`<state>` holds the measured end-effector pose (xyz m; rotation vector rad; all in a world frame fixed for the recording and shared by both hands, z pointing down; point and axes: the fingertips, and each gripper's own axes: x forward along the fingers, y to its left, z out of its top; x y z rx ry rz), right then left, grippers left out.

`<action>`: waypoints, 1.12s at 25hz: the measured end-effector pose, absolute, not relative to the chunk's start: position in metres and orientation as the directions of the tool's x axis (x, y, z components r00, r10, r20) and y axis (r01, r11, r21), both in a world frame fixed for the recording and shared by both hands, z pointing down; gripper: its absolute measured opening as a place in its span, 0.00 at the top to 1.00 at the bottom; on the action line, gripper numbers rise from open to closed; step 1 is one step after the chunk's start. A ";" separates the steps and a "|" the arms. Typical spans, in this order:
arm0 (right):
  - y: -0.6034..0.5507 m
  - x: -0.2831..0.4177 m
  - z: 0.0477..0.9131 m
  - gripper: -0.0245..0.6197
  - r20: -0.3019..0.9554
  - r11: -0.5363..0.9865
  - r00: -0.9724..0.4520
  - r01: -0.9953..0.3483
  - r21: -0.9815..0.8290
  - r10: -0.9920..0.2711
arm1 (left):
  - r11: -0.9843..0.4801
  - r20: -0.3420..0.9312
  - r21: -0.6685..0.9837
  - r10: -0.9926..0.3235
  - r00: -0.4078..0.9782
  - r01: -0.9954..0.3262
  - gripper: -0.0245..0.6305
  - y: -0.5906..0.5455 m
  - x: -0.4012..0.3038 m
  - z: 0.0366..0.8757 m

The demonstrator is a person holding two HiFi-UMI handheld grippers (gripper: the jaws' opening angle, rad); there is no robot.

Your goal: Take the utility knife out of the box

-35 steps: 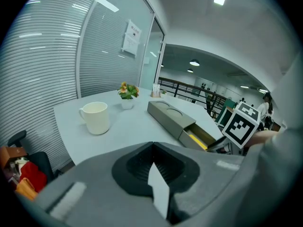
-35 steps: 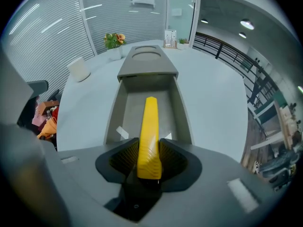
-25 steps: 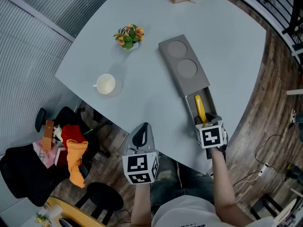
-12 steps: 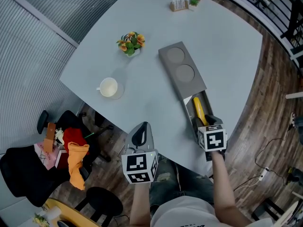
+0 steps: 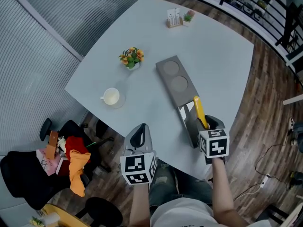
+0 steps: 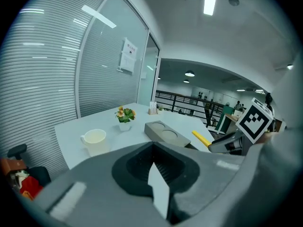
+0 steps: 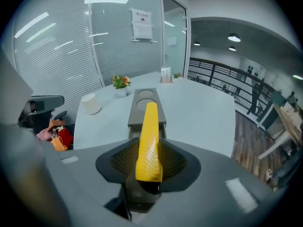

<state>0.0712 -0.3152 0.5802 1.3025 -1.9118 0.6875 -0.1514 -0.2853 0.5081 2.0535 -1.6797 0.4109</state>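
Step in hand: the take-out itself, judging by the grip. The knife is in the tongs, with the box beneath it.
Right tongs [image 5: 207,125]: clamped on the rear end of the utility knife [image 5: 199,111]. In the right gripper view the yellow handle [image 7: 149,141] sits squarely between the two jaws and runs straight out ahead of them.
Left tongs [image 5: 140,137]: closed with nothing between the jaws. They hang off the near edge of the table [image 5: 222,56], well apart from the box.
Utility knife: tilted, its far tip over the open drawer [image 5: 188,122] at the near end of the grey box [image 5: 174,79]. It looks raised off the drawer floor, though I cannot tell whether the tip is fully above the rim.
Box: lies on the table, lid end with two round recesses pointing away, drawer end close to the table edge.
Progress: nearly done, I judge. Only the clearing away remains.
Next move calls for: a firm grip and a path up and away from the drawer walls, so the tip does not catch.
Put-down room: bare table right of the box. The cup [image 5: 111,97] and flower pot [image 5: 131,57] stand well to the left.
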 end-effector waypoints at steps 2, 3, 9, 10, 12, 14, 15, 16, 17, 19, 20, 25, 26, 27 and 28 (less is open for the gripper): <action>-0.321 0.072 0.565 0.71 0.770 0.351 -0.246 -0.936 -0.031 -0.589 | -0.159 0.478 0.152 -0.852 0.214 -0.975 0.96 -0.289 -0.149 0.499; -0.325 0.073 0.557 0.71 0.755 0.352 -0.250 -0.935 -0.027 -0.606 | -0.162 0.466 0.149 -0.859 0.214 -0.975 0.96 -0.292 -0.148 0.494; -0.338 0.078 0.505 0.71 0.666 0.347 -0.256 -0.938 0.005 -0.701 | -0.182 0.402 0.134 -0.888 0.221 -0.974 0.96 -0.301 -0.141 0.459; -0.340 0.079 0.497 0.71 0.652 0.347 -0.258 -0.938 0.008 -0.713 | -0.183 0.391 0.132 -0.893 0.221 -0.974 0.96 -0.303 -0.140 0.454; -0.343 0.080 0.483 0.71 0.627 0.348 -0.263 -0.937 0.013 -0.733 | -0.185 0.368 0.128 -0.904 0.220 -0.974 0.96 -0.305 -0.139 0.442; -0.345 0.079 0.470 0.71 0.602 0.352 -0.271 -0.936 0.019 -0.751 | -0.186 0.342 0.119 -0.914 0.216 -0.975 0.96 -0.307 -0.140 0.429; -0.346 0.080 0.463 0.71 0.589 0.352 -0.272 -0.936 0.023 -0.761 | -0.185 0.330 0.114 -0.920 0.213 -0.976 0.96 -0.308 -0.141 0.423; -0.348 0.080 0.457 0.71 0.575 0.351 -0.273 -0.936 0.026 -0.771 | -0.184 0.318 0.109 -0.925 0.209 -0.977 0.96 -0.309 -0.141 0.417; -0.349 0.081 0.451 0.71 0.561 0.348 -0.273 -0.937 0.029 -0.782 | -0.182 0.307 0.105 -0.929 0.206 -0.978 0.96 -0.309 -0.142 0.412; -0.350 0.084 0.439 0.71 0.535 0.342 -0.272 -0.939 0.034 -0.800 | -0.177 0.285 0.100 -0.938 0.199 -0.979 0.96 -0.311 -0.142 0.402; -0.351 0.085 0.433 0.71 0.524 0.339 -0.272 -0.940 0.036 -0.807 | -0.176 0.274 0.097 -0.942 0.196 -0.980 0.96 -0.312 -0.142 0.397; -0.353 0.090 0.409 0.71 0.466 0.326 -0.270 -0.945 0.042 -0.843 | -0.172 0.216 0.083 -0.959 0.186 -0.982 0.96 -0.316 -0.142 0.370; -0.353 0.090 0.405 0.71 0.453 0.323 -0.269 -0.945 0.043 -0.850 | -0.171 0.204 0.080 -0.961 0.184 -0.982 0.96 -0.317 -0.142 0.364; -0.354 0.090 0.402 0.71 0.441 0.321 -0.269 -0.946 0.045 -0.856 | -0.171 0.192 0.076 -0.964 0.183 -0.982 0.96 -0.317 -0.142 0.359; -0.354 0.090 0.398 0.71 0.429 0.319 -0.269 -0.947 0.046 -0.862 | -0.171 0.181 0.072 -0.967 0.181 -0.983 0.96 -0.317 -0.143 0.354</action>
